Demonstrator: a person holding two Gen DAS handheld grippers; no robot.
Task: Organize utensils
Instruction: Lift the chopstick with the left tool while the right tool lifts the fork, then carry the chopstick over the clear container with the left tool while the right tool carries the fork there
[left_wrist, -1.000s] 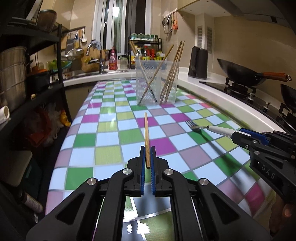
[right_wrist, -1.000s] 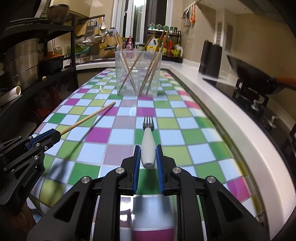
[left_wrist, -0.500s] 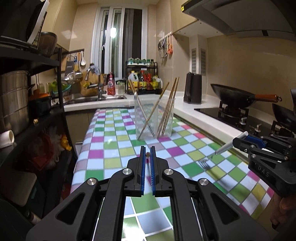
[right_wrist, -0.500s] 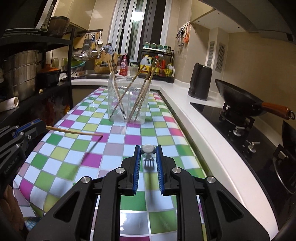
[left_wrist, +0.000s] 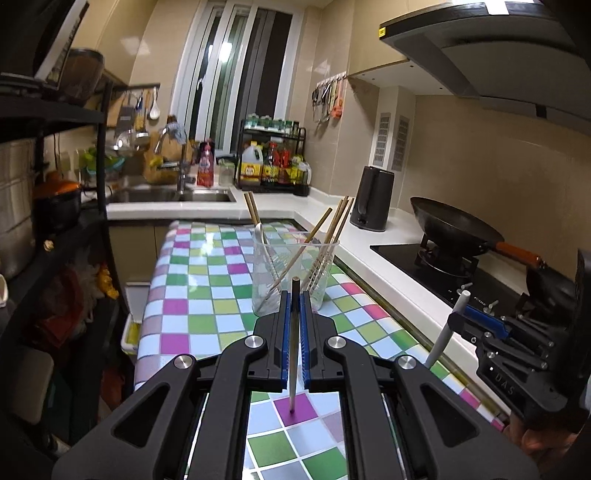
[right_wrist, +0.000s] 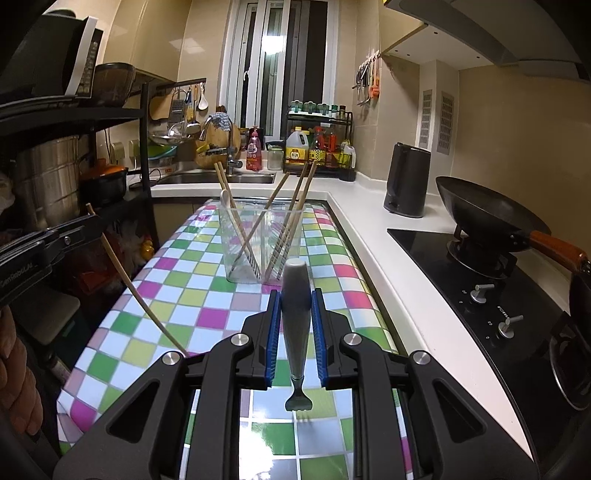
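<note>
Both utensils have come up off the checked cloth since a second ago, when chopstick and fork pointed forward, lying low over it; now each hangs tip-down. At the lower centre of the left view, the left tongs (left_wrist: 294, 295) are pressed together on a thin wooden chopstick (left_wrist: 293, 354), its round end poking just above the blue pads and its pale shaft running down between the black arms toward a magenta square. In the right view, the right tongs (right_wrist: 296, 295) pinch the fork (right_wrist: 296, 332) by its smooth, rounded white handle, with the metal tines dangling below over the glossy cloth.

Ahead of both, at mid-frame, stands a clear plastic holder (left_wrist: 295, 275) on the worktop (left_wrist: 207, 280), already bristling with leaning wooden chopsticks and a white spoon. It is apart from both tongs.

At the right edge of the left view the other tool's dark body reads "DAS". At the left edge of the right view the lettering on the black casing is too blurred to read surely.
</note>
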